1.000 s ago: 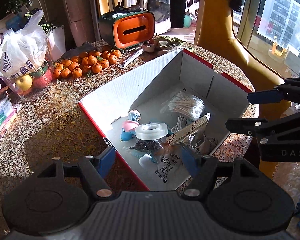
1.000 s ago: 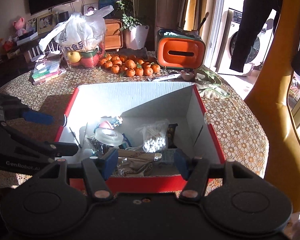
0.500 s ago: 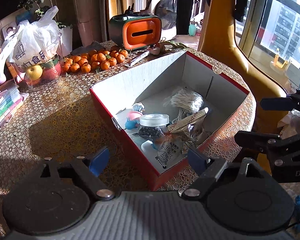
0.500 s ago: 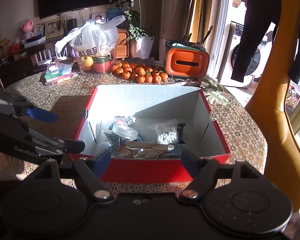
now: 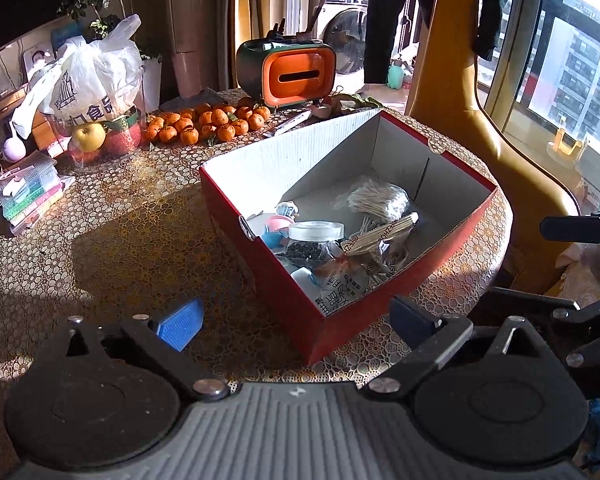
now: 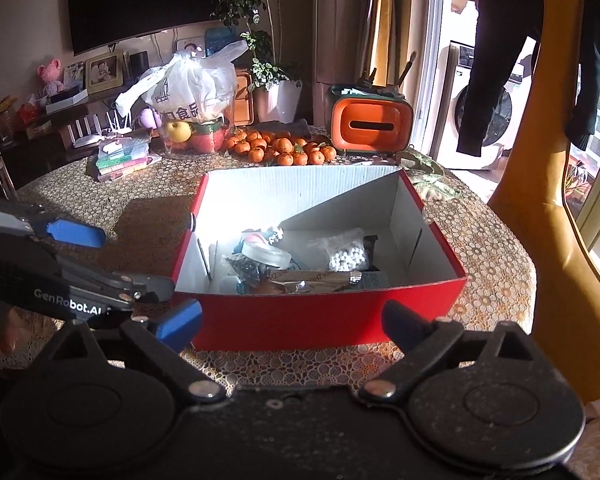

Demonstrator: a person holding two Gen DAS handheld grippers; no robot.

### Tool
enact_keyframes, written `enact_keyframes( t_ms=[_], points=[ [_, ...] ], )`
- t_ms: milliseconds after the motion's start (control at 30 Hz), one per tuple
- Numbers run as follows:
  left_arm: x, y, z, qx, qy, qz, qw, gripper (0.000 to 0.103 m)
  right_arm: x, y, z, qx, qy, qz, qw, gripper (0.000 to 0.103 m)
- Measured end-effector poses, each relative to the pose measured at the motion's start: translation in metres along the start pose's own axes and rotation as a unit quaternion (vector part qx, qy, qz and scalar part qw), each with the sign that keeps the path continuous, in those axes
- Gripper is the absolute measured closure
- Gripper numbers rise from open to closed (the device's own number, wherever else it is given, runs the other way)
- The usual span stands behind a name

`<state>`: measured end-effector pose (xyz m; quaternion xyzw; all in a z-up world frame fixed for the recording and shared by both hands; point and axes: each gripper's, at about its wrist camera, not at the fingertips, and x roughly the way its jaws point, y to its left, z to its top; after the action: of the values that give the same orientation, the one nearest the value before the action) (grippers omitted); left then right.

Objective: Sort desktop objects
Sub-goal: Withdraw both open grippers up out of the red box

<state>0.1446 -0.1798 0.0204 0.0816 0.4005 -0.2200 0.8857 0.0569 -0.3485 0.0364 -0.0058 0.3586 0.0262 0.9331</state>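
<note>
We pull both hands back from the red box (image 6: 324,320). A second ago our tongs were right over its near wall; now the whole box shows in front of us and looks smaller. Both tongs are opening wide as we go.

The left gripper (image 5: 296,320) has nothing between its blue pads (image 5: 180,322); only the near corner of the box shows beyond the gap. The right gripper (image 6: 292,322) is empty too, and its jaws stand just short of the box's front wall, not touching it.

The box sits on the round table (image 6: 492,248), at 12 o'clock from our right hand. Inside it lie the small desk things, piled together: a clear jar with a lid (image 5: 316,236), a bag of cotton swabs (image 5: 380,200) at 1 o'clock from the jar, and a bundle of sticks (image 5: 380,232) on top. They lie there because the box keeps them in one place.

The oranges (image 6: 284,148) and the orange tissue holder (image 6: 370,126) stay at the far edge, away from the sorting. We think the sorting is almost done.
</note>
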Motion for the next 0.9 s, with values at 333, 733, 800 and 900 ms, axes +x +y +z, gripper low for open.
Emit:
enact_keyframes(
  t_ms=[333, 733, 800, 900],
  points=[
    [-0.012, 0.001, -0.013, -0.012, 0.0, 0.003, 0.9999, 0.003, -0.011, 0.008, -0.011, 0.002, 0.002, -0.003, 1.0, 0.006],
    [-0.016, 0.0, -0.024, -0.009, 0.004, -0.006, 0.9999, 0.003, -0.016, 0.009, -0.016, 0.013, 0.001, -0.006, 1.0, 0.006],
    [-0.015, 0.0, -0.026, -0.005, 0.007, -0.003, 1.0, 0.003, -0.016, 0.01, -0.015, 0.013, 0.001, -0.006, 1.0, 0.006],
    [-0.015, 0.0, -0.028, 0.0, 0.009, -0.005, 0.9999, 0.003, -0.016, 0.01, -0.015, 0.014, 0.001, -0.008, 1.0, 0.006]
  ],
)
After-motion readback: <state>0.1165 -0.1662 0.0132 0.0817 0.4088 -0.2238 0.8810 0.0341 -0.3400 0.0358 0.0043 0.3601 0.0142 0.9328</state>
